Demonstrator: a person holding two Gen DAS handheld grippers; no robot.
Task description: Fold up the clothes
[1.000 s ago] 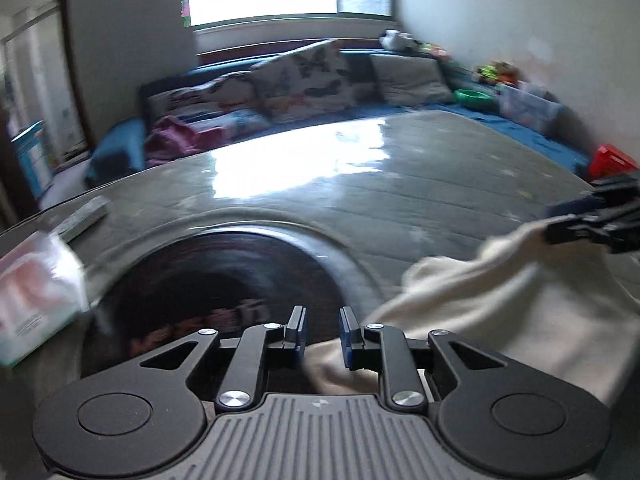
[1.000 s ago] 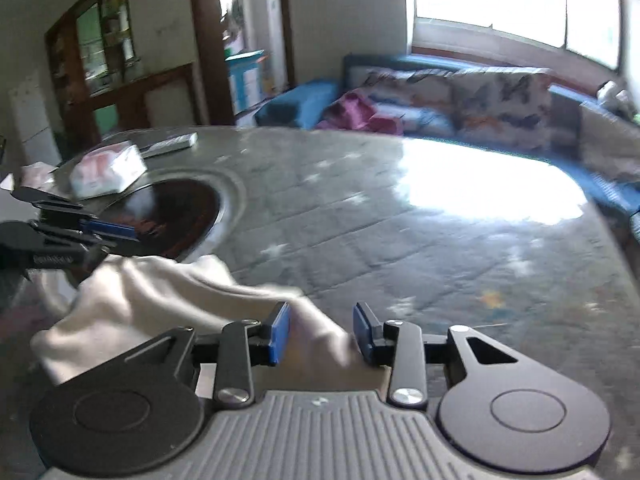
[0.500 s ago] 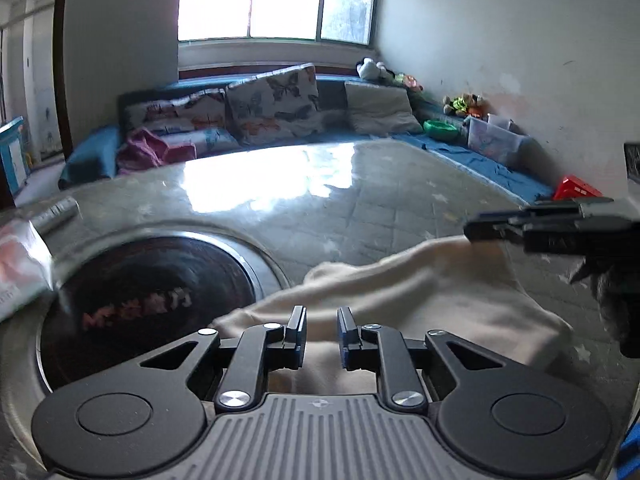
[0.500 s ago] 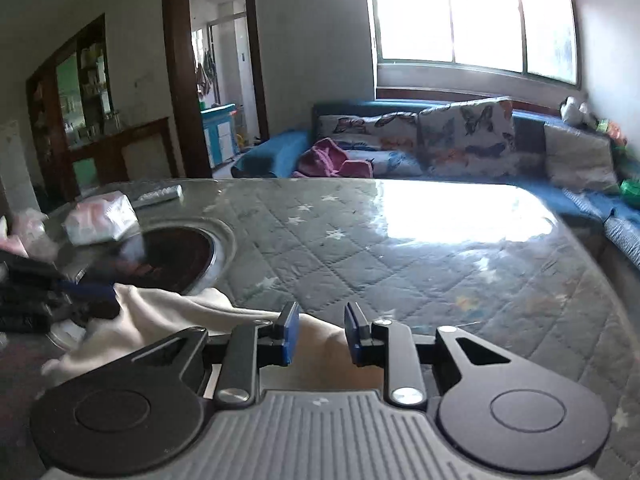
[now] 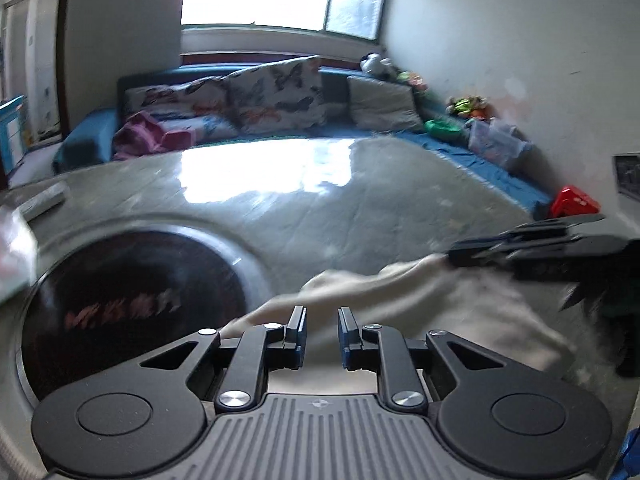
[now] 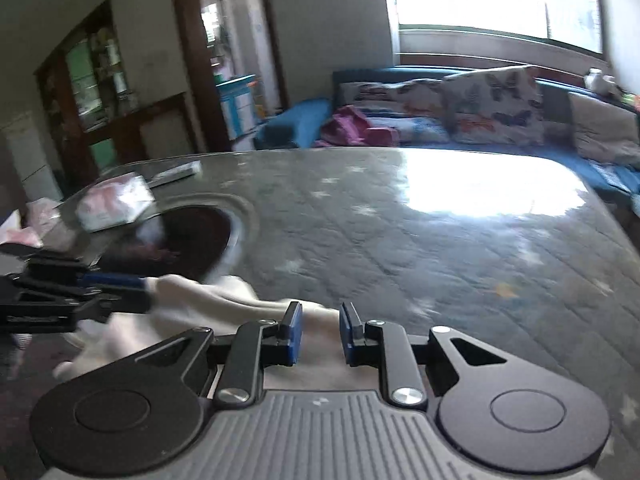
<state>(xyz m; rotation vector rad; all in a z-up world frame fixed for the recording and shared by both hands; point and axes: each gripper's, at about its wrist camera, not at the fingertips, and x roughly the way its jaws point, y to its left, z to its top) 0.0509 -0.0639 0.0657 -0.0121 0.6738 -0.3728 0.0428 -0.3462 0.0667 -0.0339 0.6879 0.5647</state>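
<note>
Both wrist views look low and close across the glossy grey quilted bench (image 5: 360,208) toward the blue sofa (image 6: 304,120); each shares the dark round inset (image 5: 132,304) and cream cloth (image 6: 208,300).

soft, matt cream cloth garment (image 5: 400,296) lies on a glossy glass-topped quilted surface (image 5: 360,208); matt black plastic tongs (image 5: 322,334) carry blue rubbery pads (image 5: 301,340).
</note>
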